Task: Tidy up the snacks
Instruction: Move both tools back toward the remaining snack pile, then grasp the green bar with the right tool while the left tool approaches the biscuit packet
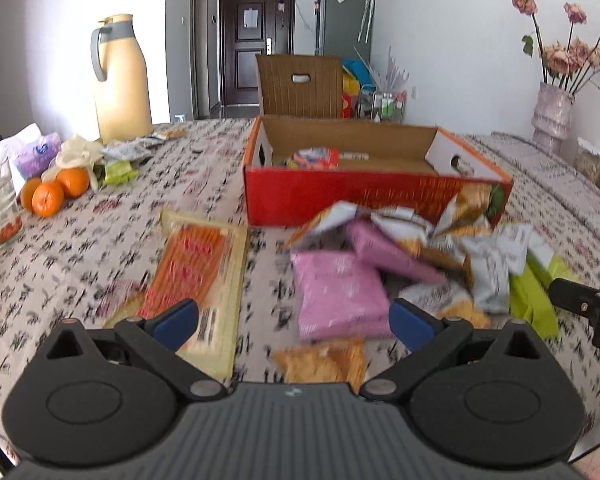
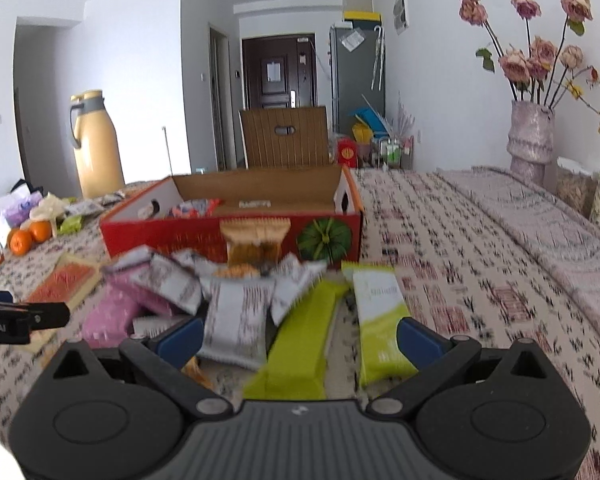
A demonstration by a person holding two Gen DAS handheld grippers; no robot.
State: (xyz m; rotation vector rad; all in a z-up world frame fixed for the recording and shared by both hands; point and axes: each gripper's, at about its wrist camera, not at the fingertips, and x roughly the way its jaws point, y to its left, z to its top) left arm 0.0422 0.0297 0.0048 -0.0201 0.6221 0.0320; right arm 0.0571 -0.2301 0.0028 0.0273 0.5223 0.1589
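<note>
Hand-held grippers, left (image 1: pixel 292 326) and right (image 2: pixel 298 340), are hovering wide open and empty over light, crinkly foil snack packets (image 2: pixel 236 312), best pinched mid-body.

Each gripper, left (image 1: pixel 294 322) and right (image 2: pixel 298 338), has a dark grey ribbed body with a small pale logo at its front edge. 2 black rounded housings flank it, each with a circular recess and a triangular cut-out. Black link arms on silver pivot pins carry blue fingers (image 1: pixel 178 324).
</note>
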